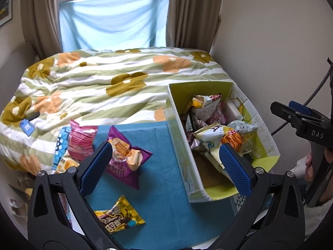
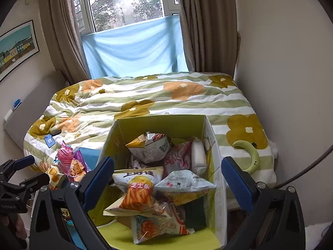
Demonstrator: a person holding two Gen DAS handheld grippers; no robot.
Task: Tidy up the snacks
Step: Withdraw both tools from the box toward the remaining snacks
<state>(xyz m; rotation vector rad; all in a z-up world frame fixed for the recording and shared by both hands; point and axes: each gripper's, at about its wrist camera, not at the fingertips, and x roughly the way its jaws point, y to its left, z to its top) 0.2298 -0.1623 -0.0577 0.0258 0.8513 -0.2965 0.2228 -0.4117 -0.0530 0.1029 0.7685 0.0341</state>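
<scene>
A cardboard box [image 1: 179, 143] with a yellow-green inside stands on a teal cloth [image 1: 162, 187] and holds several snack packets [image 1: 212, 133]. On the cloth left of the box lie a purple packet [image 1: 127, 156], a pink packet [image 1: 81, 141] and a gold chocolate packet [image 1: 118, 214]. My left gripper [image 1: 166, 164] hangs open above the cloth and the box's left wall, nothing between its pads. My right gripper [image 2: 167, 179] is open above the box [image 2: 216, 166], over a fries packet [image 2: 139, 195] and a silver packet [image 2: 183, 183]. It holds nothing.
A bed with a flowered quilt [image 1: 108, 79] stretches behind the box to the curtained window. A blue tag [image 1: 27, 127] and a green curved object [image 2: 251, 156] lie on the quilt. A wall [image 1: 270, 41] runs close on the right. A hand [image 1: 310, 166] holds the right gripper's handle.
</scene>
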